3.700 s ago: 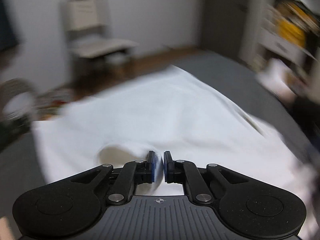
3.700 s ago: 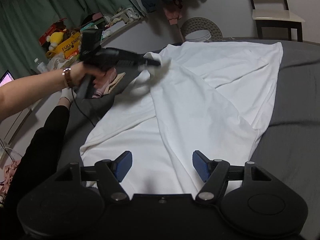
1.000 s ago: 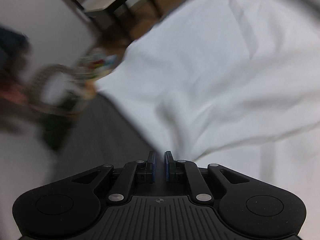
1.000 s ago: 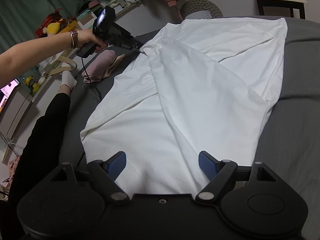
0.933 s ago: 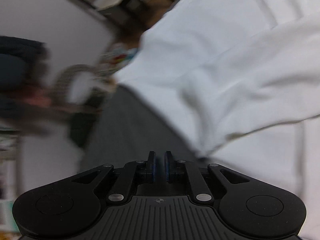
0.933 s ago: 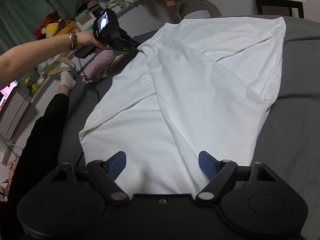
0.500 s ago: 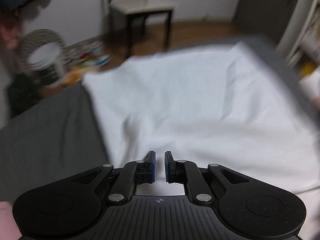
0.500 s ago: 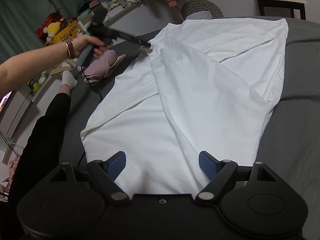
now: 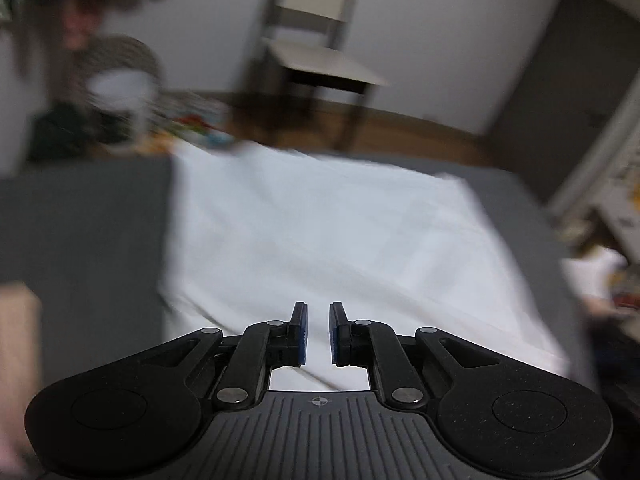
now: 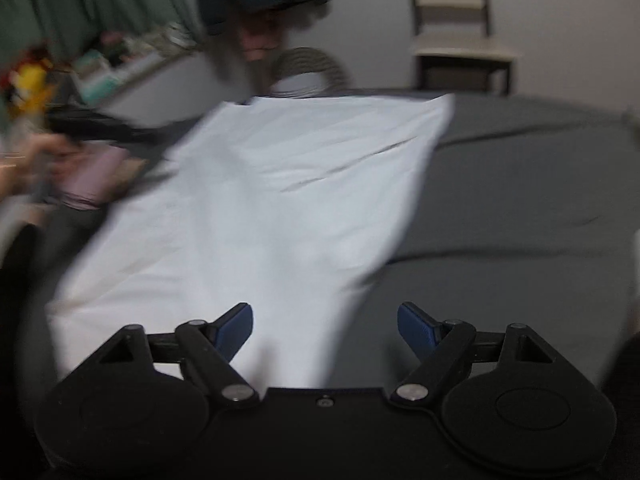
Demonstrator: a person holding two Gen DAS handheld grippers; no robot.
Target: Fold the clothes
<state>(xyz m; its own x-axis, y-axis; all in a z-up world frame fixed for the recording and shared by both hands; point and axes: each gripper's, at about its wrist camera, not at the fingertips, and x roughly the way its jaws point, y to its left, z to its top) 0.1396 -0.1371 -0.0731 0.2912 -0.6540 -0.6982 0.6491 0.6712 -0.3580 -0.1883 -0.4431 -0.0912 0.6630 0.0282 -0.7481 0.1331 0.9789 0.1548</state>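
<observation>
A large white cotton garment (image 10: 256,200) is lying spread as a long panel across the dark grey bed cover (image 10: 520,184), running from six toward twelve o'clock in the right wrist view. The left gripper (image 9: 318,332) is hovering over its near edge, jaws nearly together with a thin gap and no cloth between them. The right gripper (image 10: 325,322) is standing wide apart at the six o'clock hem. Both views are blurring. Judging by this, a lengthwise fold is in hand; next calls for pinching an edge or corner.
</observation>
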